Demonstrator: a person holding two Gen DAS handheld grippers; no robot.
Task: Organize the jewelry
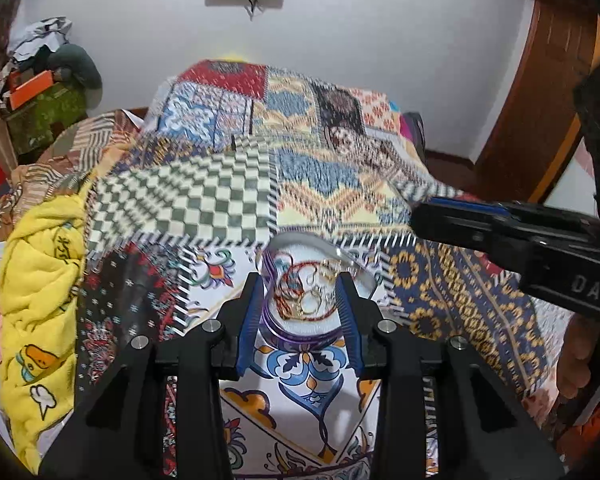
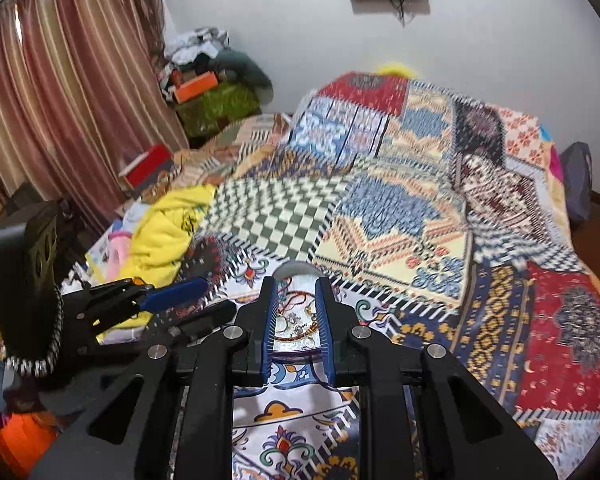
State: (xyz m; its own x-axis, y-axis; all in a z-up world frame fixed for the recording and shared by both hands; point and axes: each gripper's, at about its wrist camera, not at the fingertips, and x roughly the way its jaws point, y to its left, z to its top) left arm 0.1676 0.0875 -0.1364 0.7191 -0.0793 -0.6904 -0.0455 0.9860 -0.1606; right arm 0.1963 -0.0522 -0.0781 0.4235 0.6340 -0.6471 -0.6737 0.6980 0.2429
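Jewelry dish: a round, shallow clear dish with a purple-tinted rim is sitting on the patchwork bedspread, straight ahead of and below both grippers.
Jewelry: thin gold chains, rings and a red beaded strand are lying tangled in the dish; no long axis can be picked out of the heap.
Left gripper: its jaws are standing partly apart with nothing between the blue ribbed pads; the dish is showing through the gap, and the pads appear to be hovering above it.
Right gripper: its jaws are standing narrow, not closed, and gripping nothing; the same dish is lying framed between them.
Nearer hand: I cannot tell; both are aiming down at the dish from side by side.
Bedspread: soft printed cloth, wrinkling, likely giving under a press.
Yellow blanket: fleecy, bunched well to the left.
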